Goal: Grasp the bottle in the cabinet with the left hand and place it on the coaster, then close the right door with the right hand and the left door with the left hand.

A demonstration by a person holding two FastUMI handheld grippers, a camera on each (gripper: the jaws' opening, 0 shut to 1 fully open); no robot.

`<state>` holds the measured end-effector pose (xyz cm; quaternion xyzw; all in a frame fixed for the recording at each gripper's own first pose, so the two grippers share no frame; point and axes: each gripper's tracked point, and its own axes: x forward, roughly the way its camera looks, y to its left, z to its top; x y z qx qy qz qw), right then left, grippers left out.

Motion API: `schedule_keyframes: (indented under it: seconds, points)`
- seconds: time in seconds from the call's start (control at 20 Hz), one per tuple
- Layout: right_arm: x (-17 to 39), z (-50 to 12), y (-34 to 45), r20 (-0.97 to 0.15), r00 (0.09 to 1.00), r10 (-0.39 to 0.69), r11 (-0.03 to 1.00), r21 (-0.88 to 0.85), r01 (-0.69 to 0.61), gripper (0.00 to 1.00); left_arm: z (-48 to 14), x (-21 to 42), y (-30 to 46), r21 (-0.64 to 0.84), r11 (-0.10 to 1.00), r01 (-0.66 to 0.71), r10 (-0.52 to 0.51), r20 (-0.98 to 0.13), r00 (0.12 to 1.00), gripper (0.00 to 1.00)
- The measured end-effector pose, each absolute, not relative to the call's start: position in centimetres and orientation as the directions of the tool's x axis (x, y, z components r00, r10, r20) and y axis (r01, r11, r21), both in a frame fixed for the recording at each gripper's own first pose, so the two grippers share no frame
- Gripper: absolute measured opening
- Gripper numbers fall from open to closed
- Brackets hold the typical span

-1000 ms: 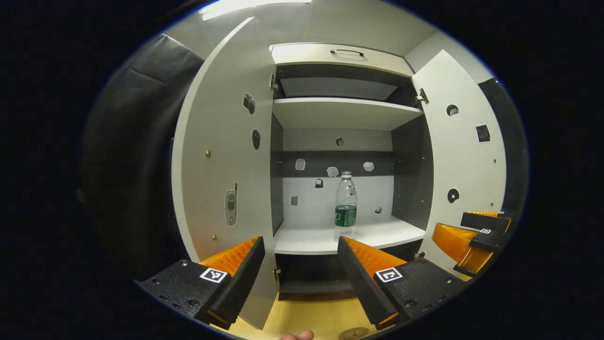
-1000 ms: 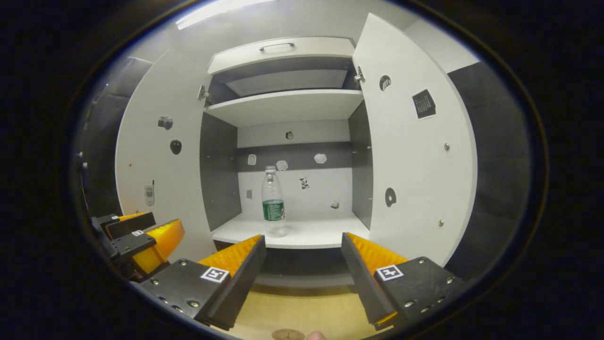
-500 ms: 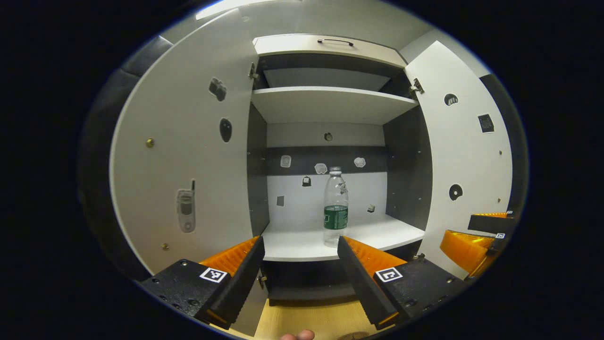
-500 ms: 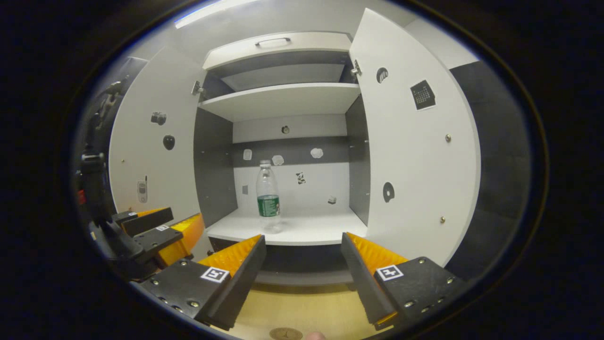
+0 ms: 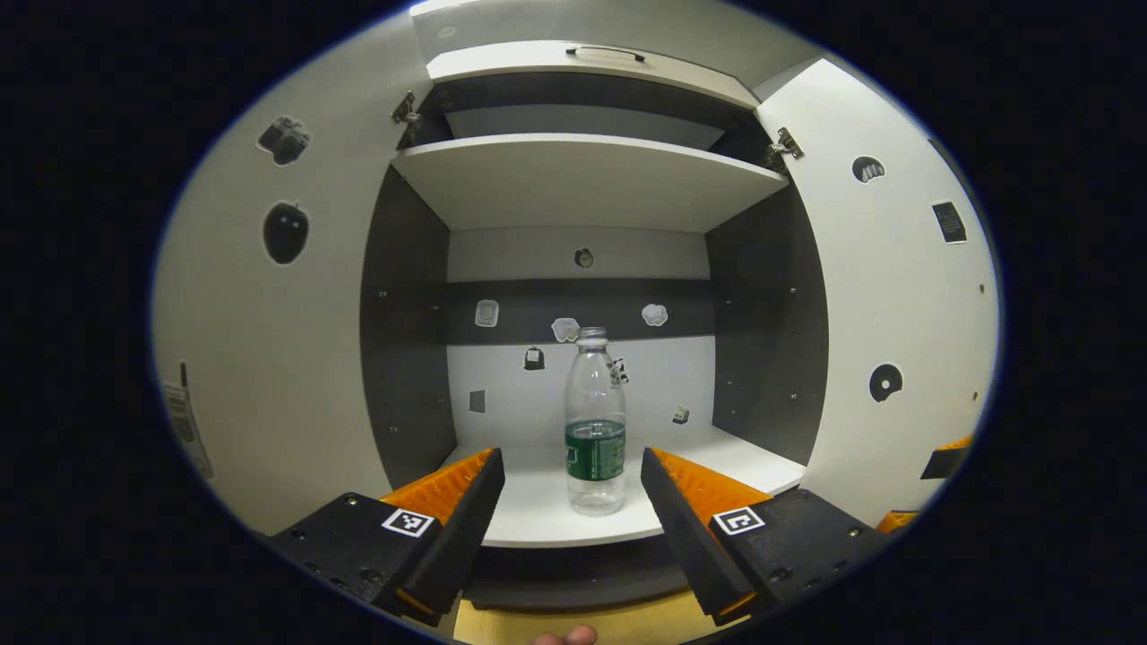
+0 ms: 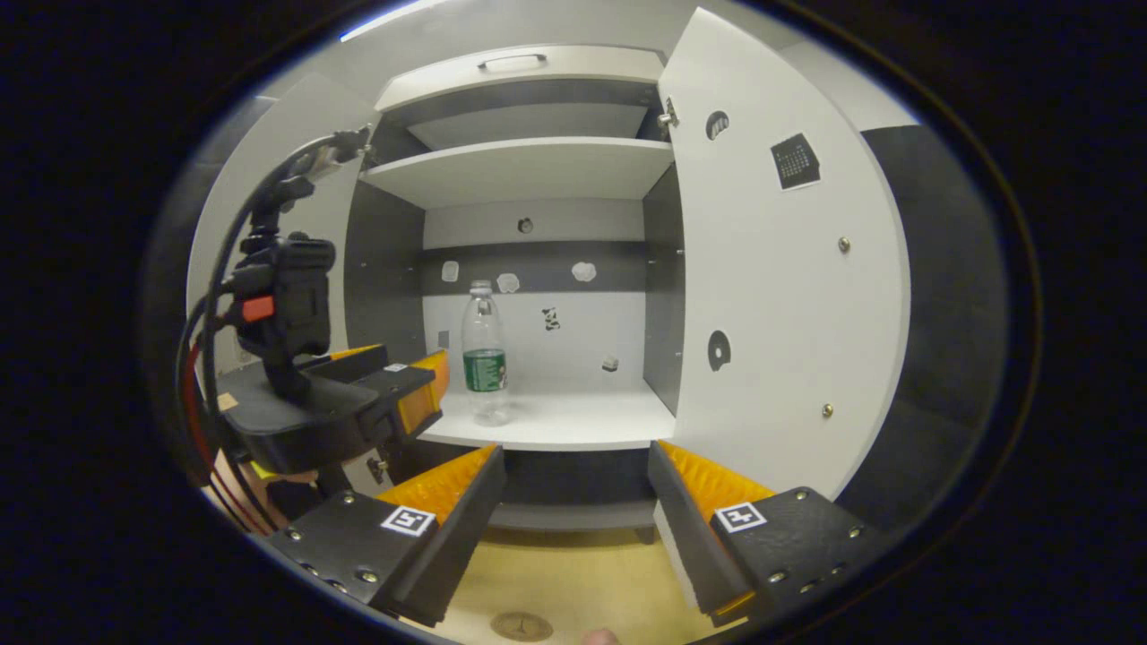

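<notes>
A staged recording booth rather than a lived-in home: a white cabinet with dark inner walls stands with both doors swung wide, its shelves almost bare. Small picture stickers dot the insides of the doors and the back panel. Black padded wall panels flank the unit in the right gripper view, a pale wooden tabletop lies below it, and a strip light glows overhead.

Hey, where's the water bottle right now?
The water bottle stands upright on the cabinet's lower shelf, left of centre in the right gripper view, framed between the open left gripper fingers, untouched.
</notes>
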<state>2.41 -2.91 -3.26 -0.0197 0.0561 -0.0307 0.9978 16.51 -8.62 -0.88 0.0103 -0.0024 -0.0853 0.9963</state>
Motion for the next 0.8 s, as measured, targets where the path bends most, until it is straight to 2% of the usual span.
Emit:
schedule_keyframes:
  seconds: [0.35,0.8]
  points:
    - [2.9,-4.0,-5.1,-0.145,0.983,-0.116,0.993,-0.047,0.110,0.98,0.1,22.4,-11.1,0.023,0.979,0.202,-0.203,0.021,0.979,0.97]
    - [3.2,-5.2,-5.2,-0.183,0.975,-0.126,0.991,-0.065,0.115,0.98,-1.4,28.3,-11.9,0.013,0.984,0.179,-0.179,-0.012,0.984,0.97]
